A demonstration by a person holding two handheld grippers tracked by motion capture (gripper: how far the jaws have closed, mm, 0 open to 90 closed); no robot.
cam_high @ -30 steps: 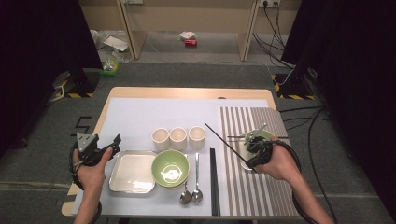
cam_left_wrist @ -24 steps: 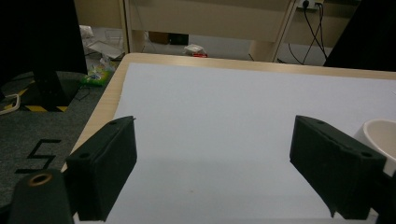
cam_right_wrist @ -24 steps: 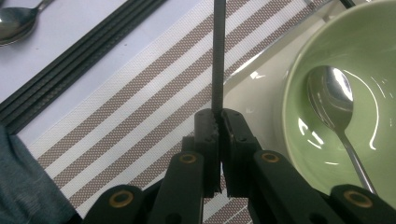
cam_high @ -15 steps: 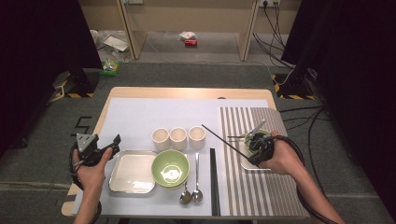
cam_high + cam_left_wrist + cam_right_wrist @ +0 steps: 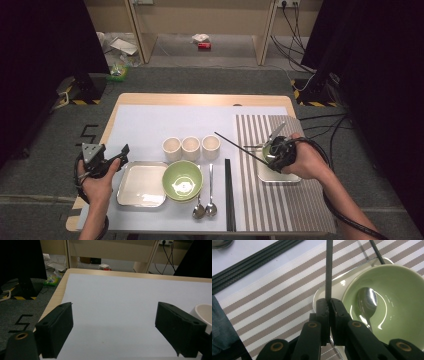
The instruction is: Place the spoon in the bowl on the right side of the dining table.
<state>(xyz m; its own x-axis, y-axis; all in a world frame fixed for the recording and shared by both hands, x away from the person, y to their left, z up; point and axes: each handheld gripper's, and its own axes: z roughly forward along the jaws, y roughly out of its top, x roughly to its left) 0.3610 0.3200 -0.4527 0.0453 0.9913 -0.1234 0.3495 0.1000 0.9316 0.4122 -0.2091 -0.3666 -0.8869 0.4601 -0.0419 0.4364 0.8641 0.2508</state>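
While the right gripper [image 5: 329, 302] keeps its jaws clenched on 1 black chopstick [image 5: 328, 267], the stick rises straight out from between the pads, pinched close to one end, so nearly its whole length juts free. In the high view that chopstick [image 5: 239, 145] slants up and away over the striped mat [image 5: 280, 200], just left of the green bowl [image 5: 387, 302], which sits on a small white plate [image 5: 322, 293] and holds a spoon [image 5: 366, 300]. The stick looks thin, stiff, light and smooth, so I judge it will twist or slide in the pads if knocked; a hold nearer its middle would steady it, and the far tip wants room to swing. To the left of the green bowl, more black chopsticks [image 5: 254, 261] lie flat beside the mat. The left gripper [image 5: 115, 327] is released, jaws wide apart over bare white tabletop [image 5: 120, 302], grasping nothing.
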